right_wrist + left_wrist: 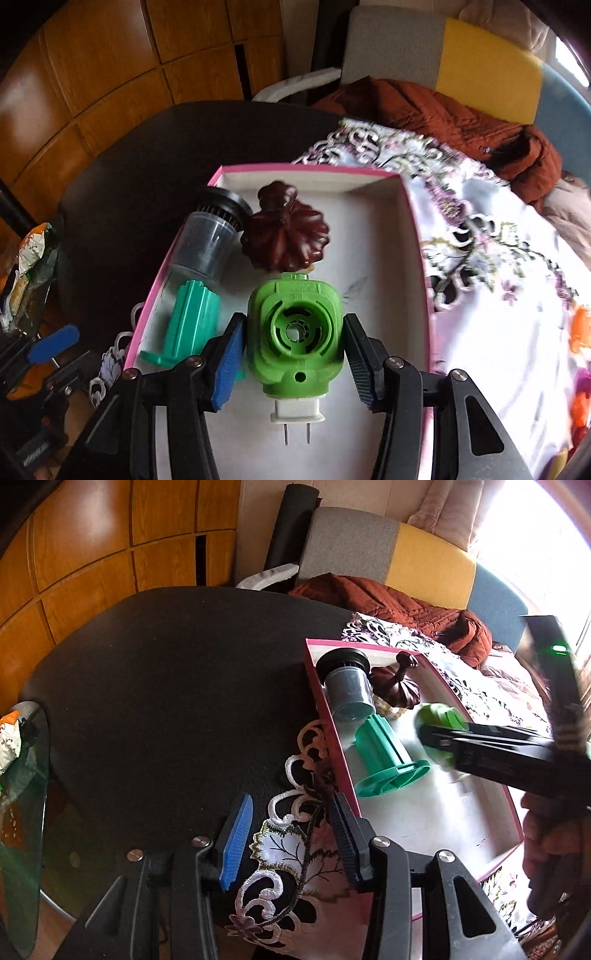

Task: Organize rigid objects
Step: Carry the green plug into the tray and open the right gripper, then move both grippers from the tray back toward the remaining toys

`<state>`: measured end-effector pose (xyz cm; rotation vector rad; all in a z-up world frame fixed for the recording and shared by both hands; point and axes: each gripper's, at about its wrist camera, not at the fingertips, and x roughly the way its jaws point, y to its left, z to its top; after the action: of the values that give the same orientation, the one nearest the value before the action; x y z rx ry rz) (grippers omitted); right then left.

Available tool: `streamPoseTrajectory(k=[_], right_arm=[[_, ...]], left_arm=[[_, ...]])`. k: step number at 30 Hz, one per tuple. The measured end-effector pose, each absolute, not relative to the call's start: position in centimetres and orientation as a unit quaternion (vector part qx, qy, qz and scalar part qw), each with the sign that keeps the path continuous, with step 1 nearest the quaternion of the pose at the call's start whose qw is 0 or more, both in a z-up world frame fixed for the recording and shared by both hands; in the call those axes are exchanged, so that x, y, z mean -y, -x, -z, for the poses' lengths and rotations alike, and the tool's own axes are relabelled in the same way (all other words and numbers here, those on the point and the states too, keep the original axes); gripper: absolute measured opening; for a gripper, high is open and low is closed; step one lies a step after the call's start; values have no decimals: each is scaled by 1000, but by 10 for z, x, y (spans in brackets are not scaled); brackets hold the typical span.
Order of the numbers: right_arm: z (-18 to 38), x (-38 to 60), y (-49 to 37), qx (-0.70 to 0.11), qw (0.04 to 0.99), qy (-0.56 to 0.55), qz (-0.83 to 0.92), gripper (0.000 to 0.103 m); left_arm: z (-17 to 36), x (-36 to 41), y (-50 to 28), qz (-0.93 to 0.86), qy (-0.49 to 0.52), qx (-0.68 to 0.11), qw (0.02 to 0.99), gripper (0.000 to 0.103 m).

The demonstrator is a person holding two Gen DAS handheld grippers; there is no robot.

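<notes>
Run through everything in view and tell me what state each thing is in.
Green plug-in device: held in the right gripper, above the box.
Pink box: open.
Teal spool: lying in the box.
Clear canister: on its side, capped.
Brown pumpkin ornament: in the box.
Left gripper: open, empty.

One pink-rimmed box (417, 236). Inside: one grey cylinder with black cap (210, 236), one dark red pumpkin-shaped piece (286, 236), one teal spool (188, 317). One green plug-in device (295, 332), two prongs. One embroidered cloth (480, 229). One rust jacket (443, 114). Snack packets at left: perhaps one (35, 251).
</notes>
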<state>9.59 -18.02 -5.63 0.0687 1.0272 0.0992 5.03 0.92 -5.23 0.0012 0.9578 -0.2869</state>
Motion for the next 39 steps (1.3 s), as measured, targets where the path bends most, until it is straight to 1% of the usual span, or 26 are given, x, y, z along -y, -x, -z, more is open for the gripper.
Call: streamPoseTrajectory(k=[8, 9, 12, 22, 29, 32, 39], right_arm=[[65, 183, -98, -481, 875, -41, -37, 54], [63, 184, -96, -478, 877, -43, -38, 56], [57, 187, -90, -469, 881, -54, -39, 67], [27, 197, -59, -426, 903, -54, -27, 77], [8, 207, -39, -398, 916, -42, -9, 78], [-1, 214, -29, -386, 922, -37, -1, 80], [-16, 243, -10, -371, 927, -41, 24, 81]], left_arm=[[55, -8, -52, 130, -8, -462, 877, 44], [55, -7, -52, 129, -9, -461, 878, 44], [53, -5, -50, 129, -12, -457, 880, 44], [44, 0, -43, 134, -16, -446, 885, 44], [39, 6, -39, 142, -23, -442, 885, 44], [37, 9, -37, 145, -26, -440, 886, 44], [34, 19, -31, 156, -39, -437, 885, 44]])
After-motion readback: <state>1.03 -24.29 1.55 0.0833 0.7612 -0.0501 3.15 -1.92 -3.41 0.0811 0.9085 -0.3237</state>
